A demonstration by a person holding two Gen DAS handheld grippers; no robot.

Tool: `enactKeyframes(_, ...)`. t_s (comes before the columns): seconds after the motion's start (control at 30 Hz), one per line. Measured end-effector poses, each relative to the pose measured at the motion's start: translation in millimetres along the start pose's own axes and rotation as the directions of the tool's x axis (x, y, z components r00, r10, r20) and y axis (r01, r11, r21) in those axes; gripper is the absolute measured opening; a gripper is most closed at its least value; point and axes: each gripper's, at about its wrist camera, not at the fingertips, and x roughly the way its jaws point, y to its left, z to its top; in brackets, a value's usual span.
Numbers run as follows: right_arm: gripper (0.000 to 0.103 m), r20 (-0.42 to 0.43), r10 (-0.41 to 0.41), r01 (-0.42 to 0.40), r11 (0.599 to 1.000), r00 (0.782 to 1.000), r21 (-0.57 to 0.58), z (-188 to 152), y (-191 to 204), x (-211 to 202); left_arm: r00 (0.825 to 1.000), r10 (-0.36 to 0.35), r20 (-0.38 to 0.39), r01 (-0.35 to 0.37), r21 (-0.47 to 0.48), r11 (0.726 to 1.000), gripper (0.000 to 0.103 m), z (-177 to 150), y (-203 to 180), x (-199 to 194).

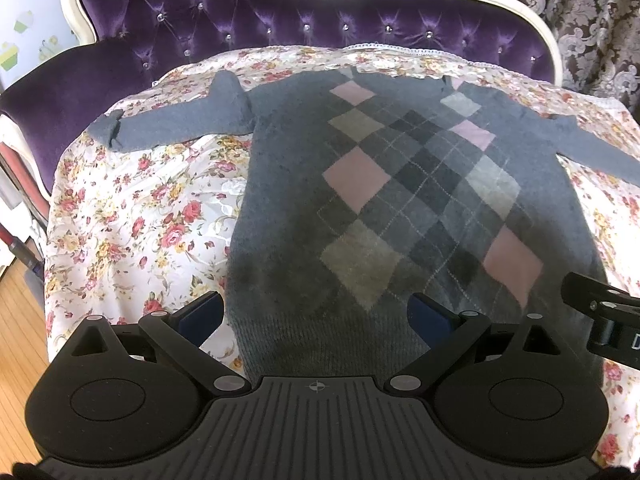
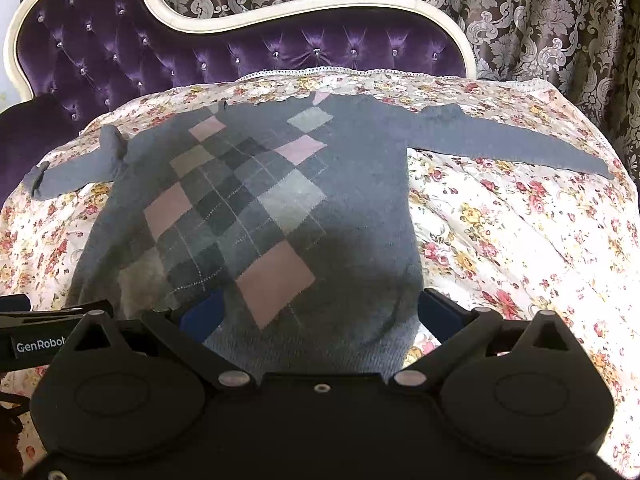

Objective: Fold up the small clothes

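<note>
While your left gripper (image 1: 316, 316) and right gripper (image 2: 320, 314) gape wide, the sweater (image 1: 400, 184) lies flat on the sofa (image 1: 120, 208).

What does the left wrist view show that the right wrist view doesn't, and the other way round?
Only the left wrist view shows the wooden floor and a cupcake-print wall at its left edge. Only the right wrist view shows the sweater's right sleeve whole, stretched flat to its cuff. Both show the grey argyle sweater spread on the floral cover, the purple tufted backrest, the bunched left sleeve, and open jaws on the left gripper and right gripper above the hem.
</note>
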Motion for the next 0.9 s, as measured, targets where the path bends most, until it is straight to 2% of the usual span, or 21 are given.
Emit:
enactKeyframes(0.57,0.102,-0.028,0.018,-0.018,1.0,0.999,-0.011,0.2,4.3,6.1,1.0,-0.012,-0.02,0.011,-0.012,1.0,0.099,0.3,0.5,4.9)
enactKeyframes(0.8,0.102,-0.054,0.092,-0.091,0.995,0.994,0.029,5.3,-0.7,8.4,1.0,-0.022,-0.017,0.022,-0.02,1.0,0.099,5.8,1.5,4.4)
enactKeyframes(0.9,0.102,-0.052,0.099,-0.097,0.994,0.994,0.041,8.2,-3.2,8.7,1.0,-0.024,-0.009,0.024,-0.021,1.0,0.099,8.8,1.8,3.0)
